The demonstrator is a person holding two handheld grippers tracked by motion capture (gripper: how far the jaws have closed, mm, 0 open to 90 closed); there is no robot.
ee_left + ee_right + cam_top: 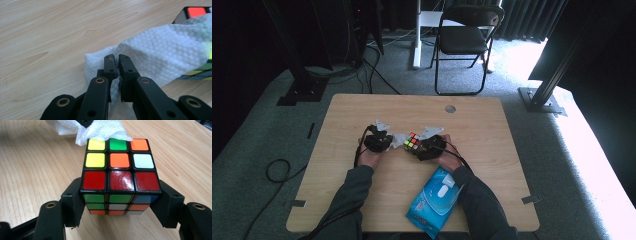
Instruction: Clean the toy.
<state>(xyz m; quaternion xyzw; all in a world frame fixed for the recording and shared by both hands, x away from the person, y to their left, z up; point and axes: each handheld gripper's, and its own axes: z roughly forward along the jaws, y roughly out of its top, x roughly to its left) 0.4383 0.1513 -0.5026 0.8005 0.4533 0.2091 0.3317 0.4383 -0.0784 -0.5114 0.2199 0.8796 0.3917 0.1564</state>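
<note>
A scrambled puzzle cube (119,173) sits between the jaws of my right gripper (120,205), which is shut on its two sides; its top shows red, yellow, orange, green and white stickers. In the high view the cube (412,141) lies at the table's middle with the right gripper (428,146) just behind it. My left gripper (117,65) is shut on a white embossed wipe (162,55), which drapes over the cube's far edge (196,12). From above, the left gripper (379,141) is left of the wipe (400,139).
A blue pack of wet wipes (435,200) lies near the front edge by the person's right sleeve. The wooden table (362,110) has a round cable hole (450,108) at the back. A black folding chair (464,40) stands beyond the table.
</note>
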